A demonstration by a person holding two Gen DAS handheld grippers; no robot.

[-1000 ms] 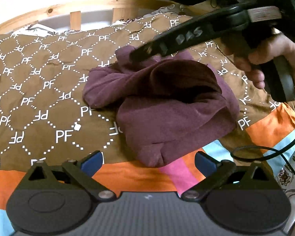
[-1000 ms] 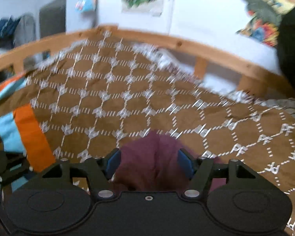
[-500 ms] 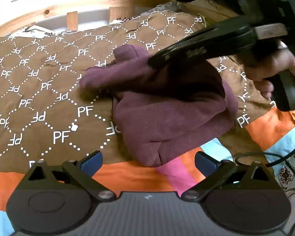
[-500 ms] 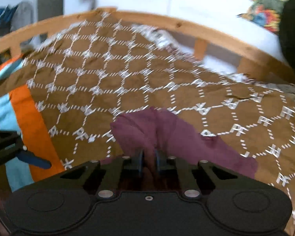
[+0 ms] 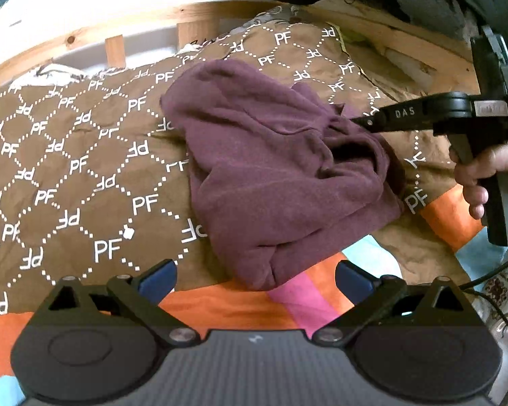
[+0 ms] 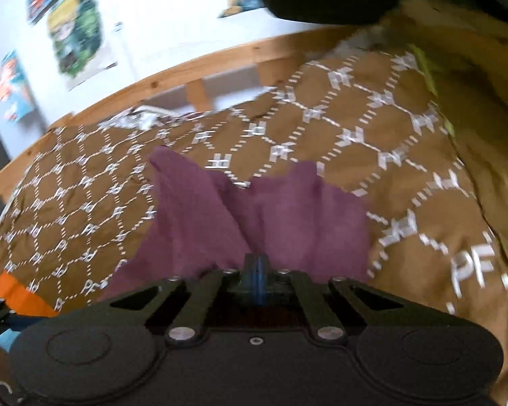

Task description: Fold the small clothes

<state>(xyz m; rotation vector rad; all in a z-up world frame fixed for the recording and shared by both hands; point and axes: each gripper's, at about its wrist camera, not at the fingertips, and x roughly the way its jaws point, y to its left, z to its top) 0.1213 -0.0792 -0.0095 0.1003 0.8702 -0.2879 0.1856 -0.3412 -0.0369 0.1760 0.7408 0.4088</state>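
A bed with a wooden frame (image 5: 199,10) fills both views, covered by a brown bedspread (image 5: 67,176) printed with white dotted diamonds and "PF" letters. Along its near edge run orange, pink and pale blue stripes (image 5: 227,308). On the pale wall behind the frame, the right wrist view shows blurred colourful posters (image 6: 74,40).

In the middle of the bedspread lies the small garment (image 5: 274,176), a maroon knit piece, crumpled, with one flap spread toward the headboard and a rounded fold bunched near the striped edge. Its upper right part is pulled up into a ridge with a dark hollow beneath it.

The right tool (image 5: 362,121) reaches in from the right side, held by a hand (image 5: 484,176) wrapped around its grip. Its jaws have just been closing and are now clenched on a pinch of the garment's edge; in its own view the blue pads (image 6: 259,270) meet with maroon cloth rising directly in front of them.

The left tool (image 5: 255,275) hovers over the striped edge, its jaws spread wide and released, the garment's near fold just beyond its blue pads (image 5: 159,275) and not touched by them.

A thin black cable (image 5: 491,270) loops at the right.
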